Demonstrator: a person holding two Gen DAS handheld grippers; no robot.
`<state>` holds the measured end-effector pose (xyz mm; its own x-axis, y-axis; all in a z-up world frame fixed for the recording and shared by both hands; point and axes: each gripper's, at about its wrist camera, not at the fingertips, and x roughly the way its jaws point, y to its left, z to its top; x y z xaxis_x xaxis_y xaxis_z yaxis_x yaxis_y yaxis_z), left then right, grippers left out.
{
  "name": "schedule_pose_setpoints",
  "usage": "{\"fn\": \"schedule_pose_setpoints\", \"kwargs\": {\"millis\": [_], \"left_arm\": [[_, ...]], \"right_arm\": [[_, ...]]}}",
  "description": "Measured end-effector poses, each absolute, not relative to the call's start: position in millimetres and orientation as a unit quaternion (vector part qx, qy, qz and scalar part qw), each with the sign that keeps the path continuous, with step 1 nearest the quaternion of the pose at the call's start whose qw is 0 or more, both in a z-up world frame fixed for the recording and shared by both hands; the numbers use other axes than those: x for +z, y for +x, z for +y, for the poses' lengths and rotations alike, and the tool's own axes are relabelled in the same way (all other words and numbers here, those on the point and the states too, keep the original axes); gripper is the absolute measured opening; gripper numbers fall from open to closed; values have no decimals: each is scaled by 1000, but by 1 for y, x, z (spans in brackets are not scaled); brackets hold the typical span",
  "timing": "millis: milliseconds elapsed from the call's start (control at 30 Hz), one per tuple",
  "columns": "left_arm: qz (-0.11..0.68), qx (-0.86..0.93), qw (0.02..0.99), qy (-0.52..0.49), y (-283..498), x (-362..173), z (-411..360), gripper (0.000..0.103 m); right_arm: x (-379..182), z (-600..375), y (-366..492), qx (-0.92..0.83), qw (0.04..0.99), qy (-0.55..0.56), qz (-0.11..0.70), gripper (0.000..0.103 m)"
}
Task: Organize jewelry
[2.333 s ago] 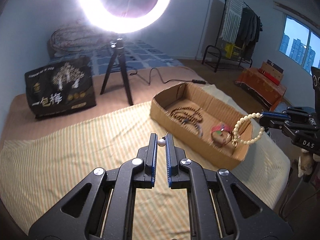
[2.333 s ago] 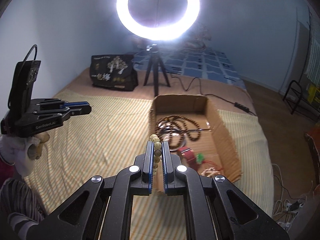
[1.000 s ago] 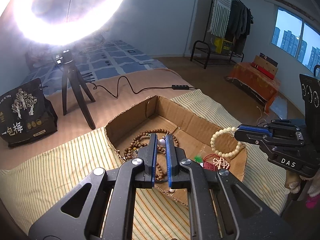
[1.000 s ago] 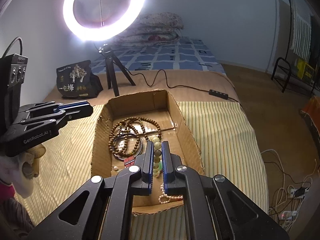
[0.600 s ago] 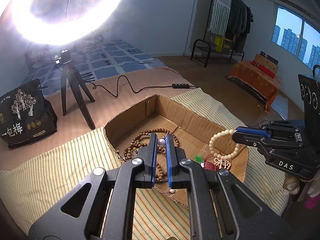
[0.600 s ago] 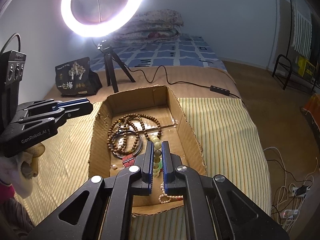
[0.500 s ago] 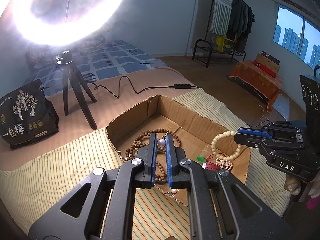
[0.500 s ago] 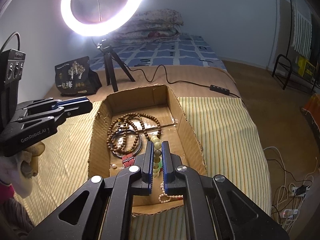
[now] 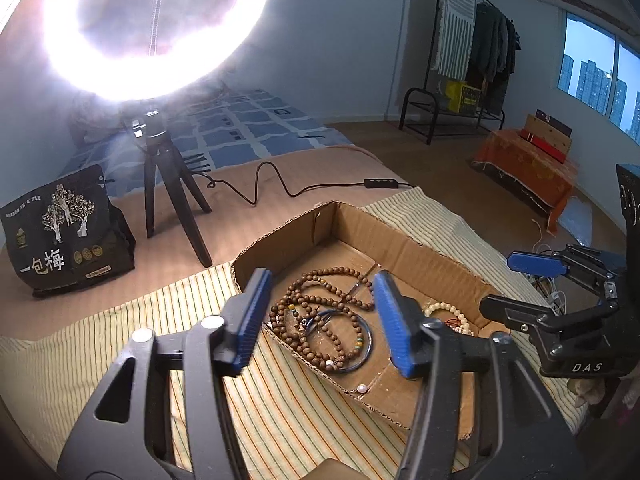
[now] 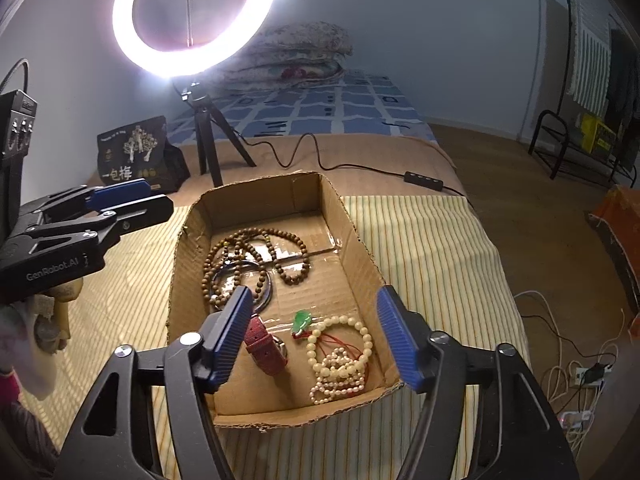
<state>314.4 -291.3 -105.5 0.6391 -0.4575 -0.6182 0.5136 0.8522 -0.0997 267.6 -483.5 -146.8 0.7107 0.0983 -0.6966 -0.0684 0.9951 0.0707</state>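
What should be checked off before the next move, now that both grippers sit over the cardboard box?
1. Left gripper free of jewelry: ok, jaws opening, nothing between them.
2. Right gripper free of jewelry: ok, jaws opening, no pad touching anything.
3. Cream bead bracelet inside the cardboard box: ok, lying on the floor by the near wall.
4. Small pearl piece inside the box: ok, on the floor near the front wall.
5. Nothing hanging over the box rim: ok in both views.
6. More jewelry left on the striped cloth: cannot tell, none shows, but the grippers hide part of it.
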Motion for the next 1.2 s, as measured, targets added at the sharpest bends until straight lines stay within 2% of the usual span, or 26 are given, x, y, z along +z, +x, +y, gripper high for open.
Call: {"fn": "schedule_pose_setpoints", "kwargs": {"millis": [400, 967, 1067, 1133, 1200], "left_arm": [[324, -265, 907, 45, 309, -100, -291, 61], [289, -257, 921, 35, 274, -54, -255, 62], [282, -254, 925, 34, 264, -43, -243, 62], [276, -251, 927, 35, 257, -38, -236, 62], [269, -250, 930, 35, 249, -33, -229, 67]], "right_arm": [[-142, -478, 262, 31, 927, 7, 375, 70], [-100, -458, 235, 25, 938, -3, 346, 71], [-90, -452, 228, 24, 941, -7, 337, 73], [-82, -448, 222, 22, 944, -6, 330, 78], [-75, -445, 218, 20, 946, -2, 322, 79]]}}
